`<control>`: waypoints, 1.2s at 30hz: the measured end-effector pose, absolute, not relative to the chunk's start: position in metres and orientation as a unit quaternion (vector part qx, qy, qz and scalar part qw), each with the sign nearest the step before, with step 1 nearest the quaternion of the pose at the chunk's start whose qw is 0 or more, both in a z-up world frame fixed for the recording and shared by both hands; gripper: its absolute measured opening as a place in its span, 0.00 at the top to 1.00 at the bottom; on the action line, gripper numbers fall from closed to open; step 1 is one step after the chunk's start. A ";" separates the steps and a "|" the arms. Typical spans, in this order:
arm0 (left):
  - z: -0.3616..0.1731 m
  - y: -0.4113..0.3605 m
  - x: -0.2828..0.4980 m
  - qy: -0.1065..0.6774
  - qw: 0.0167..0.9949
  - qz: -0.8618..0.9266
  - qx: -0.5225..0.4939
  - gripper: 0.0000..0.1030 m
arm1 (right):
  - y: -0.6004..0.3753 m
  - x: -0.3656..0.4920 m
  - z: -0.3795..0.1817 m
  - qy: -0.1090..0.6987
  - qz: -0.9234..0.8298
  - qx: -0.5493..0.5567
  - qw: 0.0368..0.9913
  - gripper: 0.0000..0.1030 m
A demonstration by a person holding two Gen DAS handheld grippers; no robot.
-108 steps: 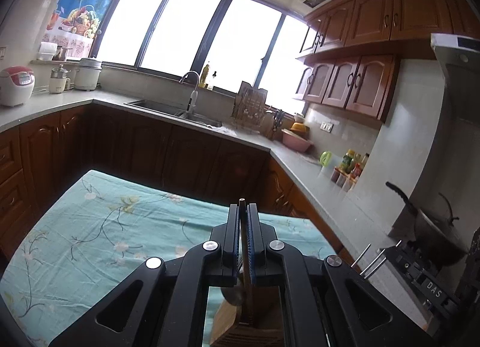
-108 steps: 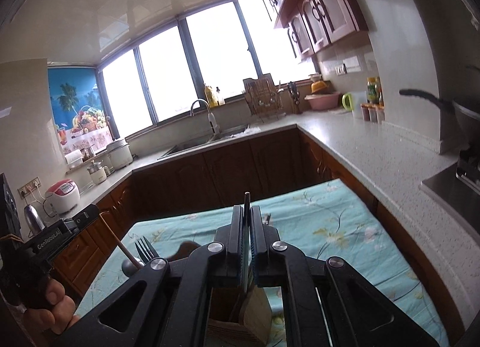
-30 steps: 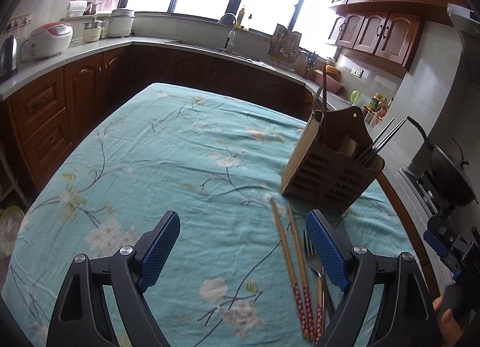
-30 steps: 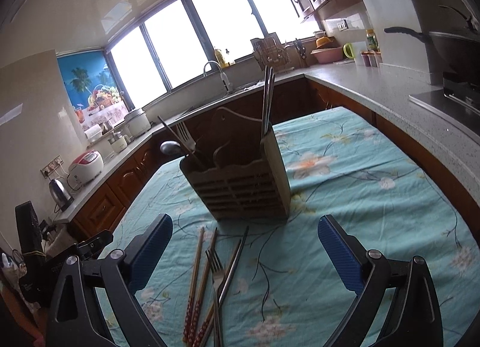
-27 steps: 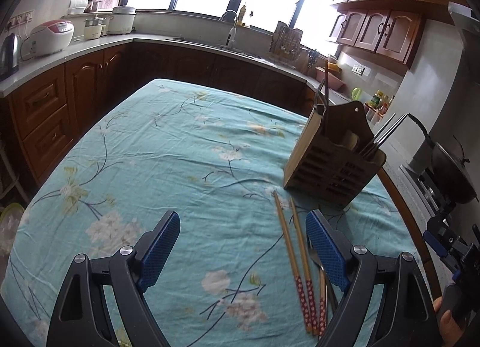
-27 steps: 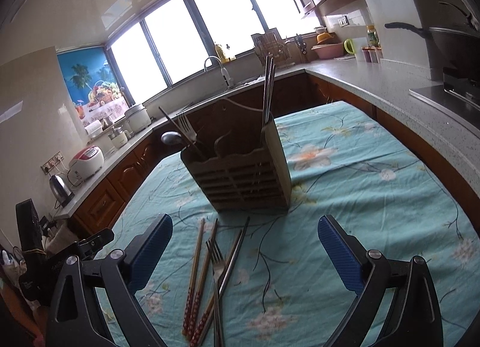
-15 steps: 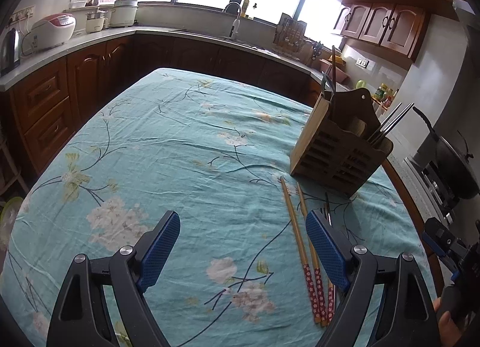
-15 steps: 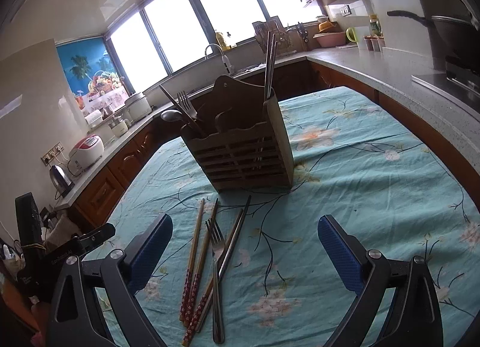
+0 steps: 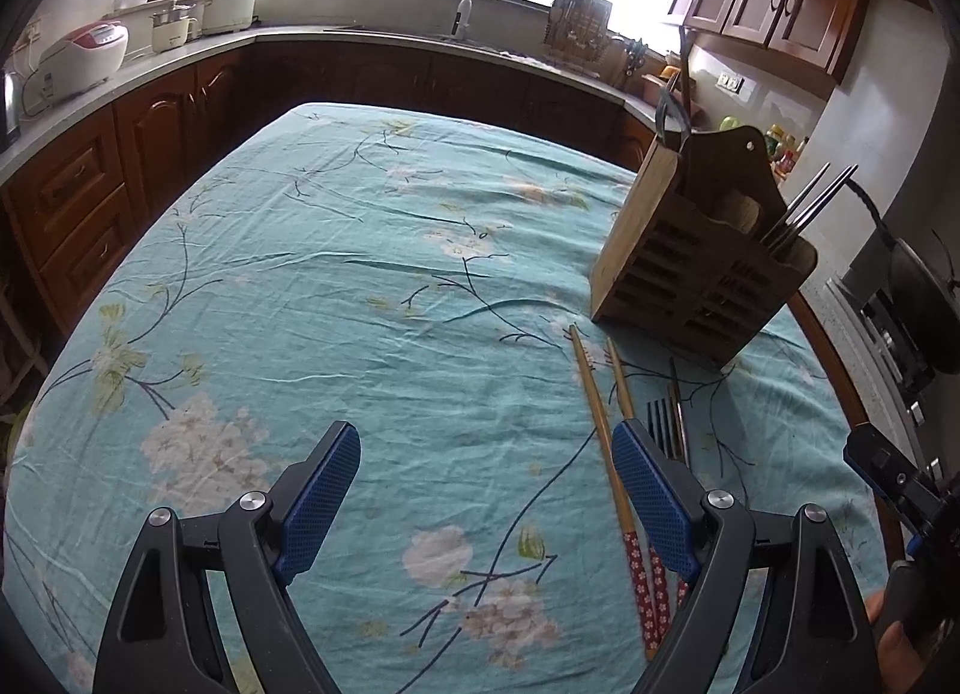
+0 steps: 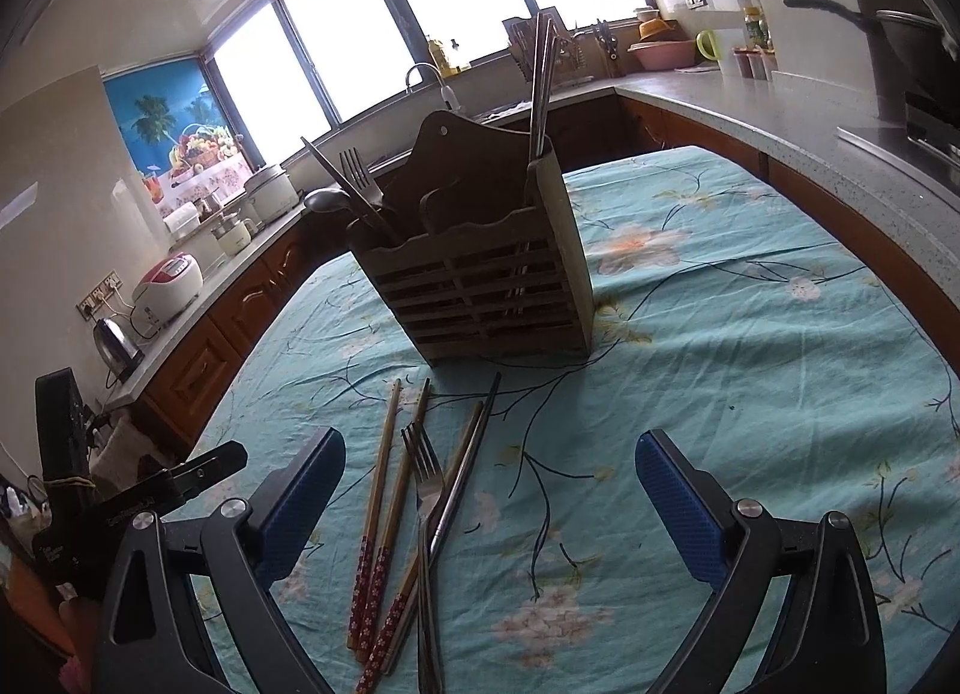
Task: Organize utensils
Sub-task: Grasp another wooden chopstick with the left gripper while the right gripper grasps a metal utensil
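Left wrist view shows the left gripper (image 9: 486, 490) with its jaws spread wide and nothing between them, lower and closer to the floral tablecloth (image 9: 360, 286) than a second ago, when the loose utensils sat farther down the frame. The wooden utensil caddy (image 9: 690, 268) stands upright to the far right, already holding metal chopsticks (image 9: 810, 208). In front of it lie the red-handled wooden chopsticks (image 9: 600, 424) and a fork (image 9: 663, 424), just beside the right fingertip.

In the right wrist view the right gripper (image 10: 489, 484) is likewise released and empty, and it too has dipped toward the table since the earlier frames. The loose pile now sits between its fingers, toward the left one: wooden chopsticks (image 10: 381, 484), the fork (image 10: 426, 490) and a metal chopstick (image 10: 474, 442), all flat on the cloth just near of the caddy (image 10: 480, 280).

Both grippers appear to be closing in for a pick, so the sorting of these loose pieces into the caddy has likely yet to begin.
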State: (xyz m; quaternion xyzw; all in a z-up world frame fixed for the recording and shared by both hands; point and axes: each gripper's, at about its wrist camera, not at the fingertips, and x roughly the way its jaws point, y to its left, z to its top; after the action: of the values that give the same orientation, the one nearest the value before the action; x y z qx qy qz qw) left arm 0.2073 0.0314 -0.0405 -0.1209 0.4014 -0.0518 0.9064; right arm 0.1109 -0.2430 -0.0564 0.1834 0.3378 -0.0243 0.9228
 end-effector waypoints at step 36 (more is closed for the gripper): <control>-0.098 -0.036 0.344 0.481 0.873 -0.079 -0.022 0.57 | -0.232 0.222 -0.126 0.469 -0.025 0.125 0.874 0.80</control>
State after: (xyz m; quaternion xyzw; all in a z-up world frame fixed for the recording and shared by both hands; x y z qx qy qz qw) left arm 0.3436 -0.0361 -0.0982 -0.0215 0.4811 -0.0795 0.8728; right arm 0.2224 -0.2325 -0.1256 0.1253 0.4692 -0.0251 0.8738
